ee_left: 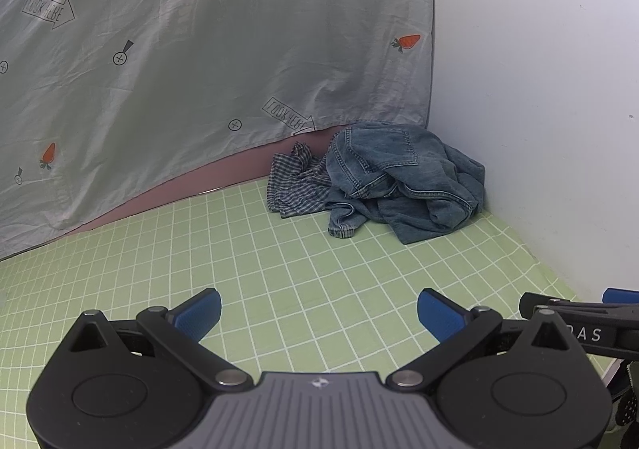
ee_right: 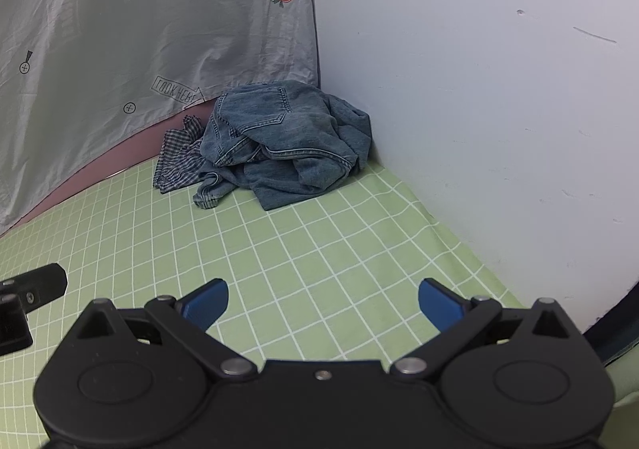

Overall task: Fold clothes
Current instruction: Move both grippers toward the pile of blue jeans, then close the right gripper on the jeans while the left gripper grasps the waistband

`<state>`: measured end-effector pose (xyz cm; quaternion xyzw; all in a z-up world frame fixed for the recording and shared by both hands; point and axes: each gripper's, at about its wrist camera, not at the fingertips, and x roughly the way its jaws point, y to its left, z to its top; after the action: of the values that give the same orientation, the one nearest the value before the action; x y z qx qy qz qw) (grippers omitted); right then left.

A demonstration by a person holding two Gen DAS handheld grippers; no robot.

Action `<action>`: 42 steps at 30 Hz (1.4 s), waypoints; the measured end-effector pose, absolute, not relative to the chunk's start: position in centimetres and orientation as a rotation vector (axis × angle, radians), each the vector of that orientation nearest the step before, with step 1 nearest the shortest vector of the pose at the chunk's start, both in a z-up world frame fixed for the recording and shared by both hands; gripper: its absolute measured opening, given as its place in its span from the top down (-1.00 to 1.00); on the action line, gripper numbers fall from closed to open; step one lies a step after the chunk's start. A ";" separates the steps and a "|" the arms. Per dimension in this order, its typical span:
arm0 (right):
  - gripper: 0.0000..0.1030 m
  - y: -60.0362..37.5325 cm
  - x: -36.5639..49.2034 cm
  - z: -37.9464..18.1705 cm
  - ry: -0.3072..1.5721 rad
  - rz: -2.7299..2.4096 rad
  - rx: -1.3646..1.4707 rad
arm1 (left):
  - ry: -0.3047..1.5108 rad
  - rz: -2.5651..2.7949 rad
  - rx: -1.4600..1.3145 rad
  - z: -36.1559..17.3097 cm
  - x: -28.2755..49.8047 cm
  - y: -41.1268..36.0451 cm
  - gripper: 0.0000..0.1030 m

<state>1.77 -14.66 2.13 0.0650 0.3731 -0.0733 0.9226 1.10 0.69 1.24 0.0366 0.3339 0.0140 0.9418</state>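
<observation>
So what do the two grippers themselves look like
Both are matte black linkage grippers with round pivot housings, silver pins and blue ribbed finger pads. The left gripper has a grey ribbed centre plate with a small emblem. The right gripper has an all-black body with one centre screw; its side carries white lettering in the left view.

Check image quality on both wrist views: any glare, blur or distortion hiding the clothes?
Left wrist: even light, no glare; denim garment and checked cloth sharp; fisheye bends the green sheet's grid. Right wrist: the same, dark vignette in the corners.
</observation>
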 end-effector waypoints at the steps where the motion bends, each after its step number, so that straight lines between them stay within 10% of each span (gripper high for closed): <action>1: -0.99 -14.7 1.8 2.1 0.767 -0.151 0.134 | 0.683 0.030 0.074 1.2 1.2 0.6 -1.00; 42: -0.98 -19.8 23.6 -5.0 0.864 -0.260 0.129 | 0.833 0.064 -0.013 -4.6 24.6 0.2 -0.97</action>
<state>23.64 -19.78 -4.99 0.0621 0.4170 -0.1256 0.8980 24.59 0.19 -4.58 -0.0065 0.4045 0.0309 0.9140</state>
